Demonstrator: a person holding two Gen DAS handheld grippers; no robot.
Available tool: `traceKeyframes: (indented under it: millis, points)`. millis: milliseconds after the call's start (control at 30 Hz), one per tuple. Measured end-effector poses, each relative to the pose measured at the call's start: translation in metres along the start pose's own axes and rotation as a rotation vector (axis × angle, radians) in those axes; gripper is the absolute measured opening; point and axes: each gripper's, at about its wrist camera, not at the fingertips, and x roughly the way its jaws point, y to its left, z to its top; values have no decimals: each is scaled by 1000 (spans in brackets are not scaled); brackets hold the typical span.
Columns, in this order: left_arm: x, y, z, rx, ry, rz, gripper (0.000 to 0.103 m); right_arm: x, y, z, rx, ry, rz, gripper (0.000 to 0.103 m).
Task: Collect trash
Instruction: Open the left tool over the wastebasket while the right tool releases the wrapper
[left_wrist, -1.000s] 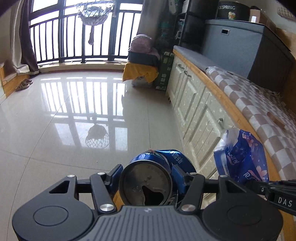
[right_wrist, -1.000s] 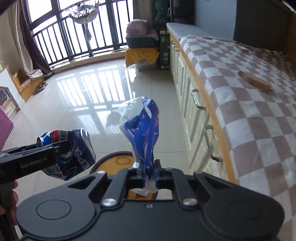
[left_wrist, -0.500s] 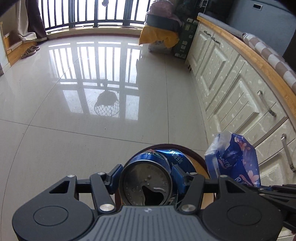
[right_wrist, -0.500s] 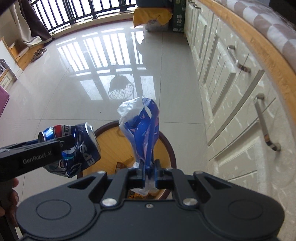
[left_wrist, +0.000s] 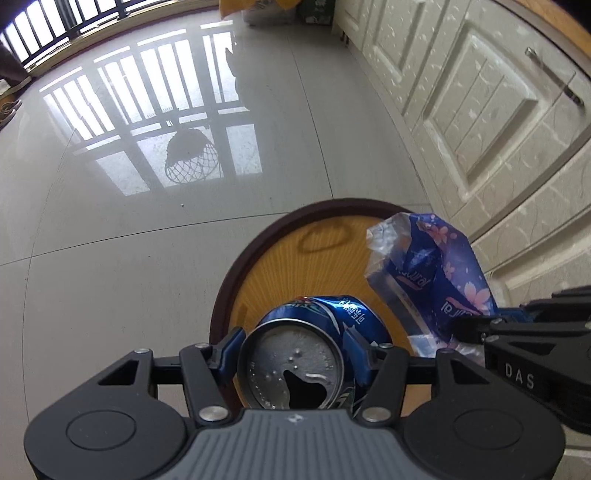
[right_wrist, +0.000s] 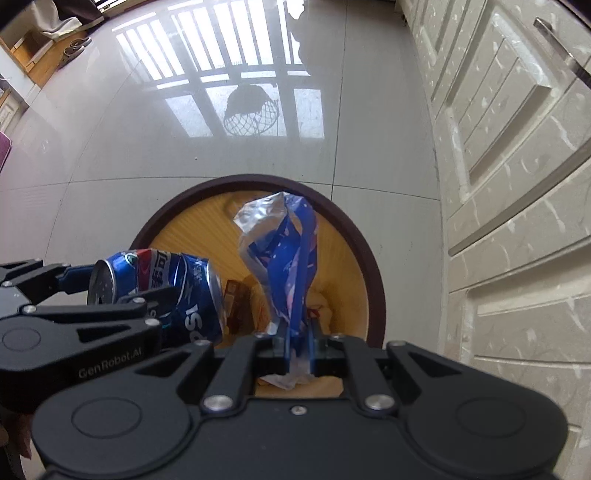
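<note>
Now that both hands have swung down from the room toward the floor, the drop looks close:
Left wrist view: left gripper (left_wrist: 293, 349) clamped on the one crushed can (left_wrist: 295, 363), above the one bin (left_wrist: 258, 254), whose rim fills the middle where half a second ago it barely showed.
Left view, 3 o'clock: one blue wrapper (left_wrist: 432, 269).
Right wrist view: right gripper (right_wrist: 298, 350) pinched shut on the wrapper, over the bin; can at 9 o'clock.
Remaining: release both.
</note>
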Motion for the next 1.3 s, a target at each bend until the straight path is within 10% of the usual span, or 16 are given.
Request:
traceKeyframes:
  millis: [767, 1067, 1300]
  points:
    - [30, -10, -8, 143, 138, -25, 59, 20, -15, 13, 12, 36, -22, 10]
    - [33, -10, -12, 156, 166, -25, 77, 22, -15, 13, 3, 39, 0, 11]
    - [31, -5, -11, 131, 155, -23, 93, 27, -7, 7, -90, 45, -2, 56]
